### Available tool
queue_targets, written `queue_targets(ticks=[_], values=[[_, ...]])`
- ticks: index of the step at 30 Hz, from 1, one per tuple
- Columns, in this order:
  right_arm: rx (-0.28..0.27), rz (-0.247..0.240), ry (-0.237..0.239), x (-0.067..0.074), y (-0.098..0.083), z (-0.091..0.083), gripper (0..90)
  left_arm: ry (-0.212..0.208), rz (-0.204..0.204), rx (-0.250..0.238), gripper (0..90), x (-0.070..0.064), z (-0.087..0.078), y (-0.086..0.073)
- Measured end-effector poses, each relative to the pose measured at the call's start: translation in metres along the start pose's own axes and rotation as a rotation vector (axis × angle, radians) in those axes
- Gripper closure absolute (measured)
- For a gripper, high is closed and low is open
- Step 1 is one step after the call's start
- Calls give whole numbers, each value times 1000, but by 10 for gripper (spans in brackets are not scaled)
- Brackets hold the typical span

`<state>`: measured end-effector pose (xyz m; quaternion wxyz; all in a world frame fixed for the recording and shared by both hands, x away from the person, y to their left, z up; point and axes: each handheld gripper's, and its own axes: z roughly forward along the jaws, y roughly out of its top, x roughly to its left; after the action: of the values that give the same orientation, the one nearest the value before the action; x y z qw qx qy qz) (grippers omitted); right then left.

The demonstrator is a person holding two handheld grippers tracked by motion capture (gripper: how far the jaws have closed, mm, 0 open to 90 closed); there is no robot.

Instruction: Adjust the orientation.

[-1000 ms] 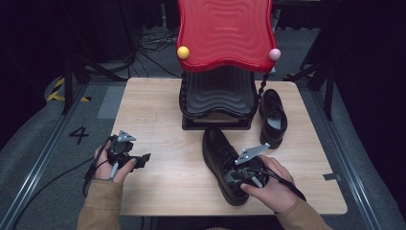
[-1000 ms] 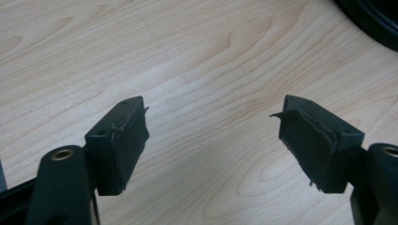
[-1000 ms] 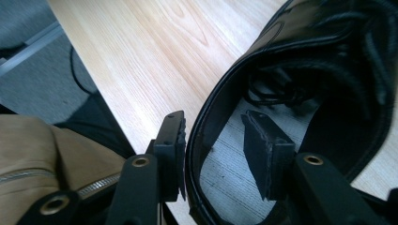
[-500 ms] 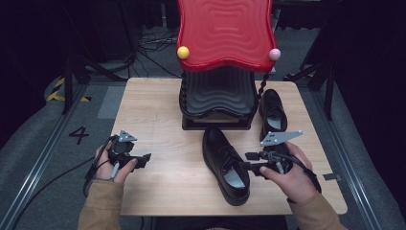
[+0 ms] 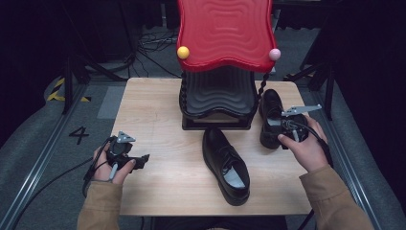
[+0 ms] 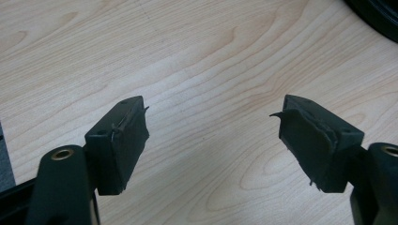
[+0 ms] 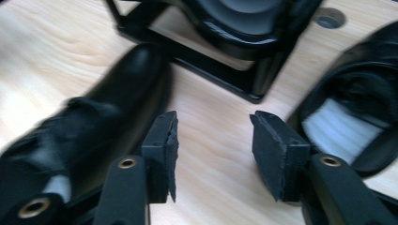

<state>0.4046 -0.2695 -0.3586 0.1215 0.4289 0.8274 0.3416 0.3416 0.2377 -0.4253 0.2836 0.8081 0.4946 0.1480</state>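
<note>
Two black leather shoes lie on the wooden table (image 5: 153, 120). One shoe (image 5: 225, 165) (image 7: 108, 108) lies in the middle, toe toward the rack. The other shoe (image 5: 270, 117) (image 7: 347, 117) lies at the right beside the rack. My right gripper (image 5: 283, 128) (image 7: 213, 150) hovers at that shoe's heel end, open, with bare wood between its jaws and a shoe on either side. My left gripper (image 5: 142, 160) (image 6: 211, 136) rests low at the table's left front, open wide over bare wood, holding nothing.
A shoe rack (image 5: 218, 98) with black wavy shelves and a red wavy top (image 5: 225, 33) stands at the back centre; its base (image 7: 220, 56) lies just ahead of my right gripper. A yellow ball (image 5: 183, 52) and a pink ball (image 5: 274, 54) sit at the top's corners.
My right gripper has moved from the middle shoe's heel to the right and farther back, up to the other shoe. The middle shoe stays put. The left gripper has not moved.
</note>
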Motion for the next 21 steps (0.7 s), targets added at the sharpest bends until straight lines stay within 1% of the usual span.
queue_targets(ticks=[4, 5, 6, 7, 8, 9, 10, 13, 15, 19, 21], values=[[46, 3, -43, -18, 4, 11, 494, -6, -2, -1, 245, 0, 0, 0], [46, 3, -43, -18, 4, 11, 494, -6, -2, -1, 244, 0, 0, 0], [60, 4, -53, -21, 5, 14, 494, -3, -1, 2, 244, 0, 0, 0], [81, -4, -65, -26, 7, 19, 489, -3, -1, 1, 245, 0, 0, 0], [108, -1, -79, -33, 7, 26, 485, -5, -5, 1, 245, 0, 0, 0], [108, -1, -79, -33, 7, 26, 485, -5, -5, 1, 245, 0, 0, 0], [120, 2, -86, -37, 8, 29, 479, -5, -2, 0, 245, 0, 0, 0], [183, 13, -91, -48, 10, 42, 475, -5, -3, 1, 245, 0, 0, 0], [229, 5, -92, -54, 11, 50, 471, -10, -10, 1, 245, 0, 1, -1], [291, 16, -68, -61, 12, 61, 468, -10, -9, 2, 245, 0, 2, -1], [311, 24, -62, -63, 13, 65, 476, -10, -8, 2, 245, 0, 1, -1]])
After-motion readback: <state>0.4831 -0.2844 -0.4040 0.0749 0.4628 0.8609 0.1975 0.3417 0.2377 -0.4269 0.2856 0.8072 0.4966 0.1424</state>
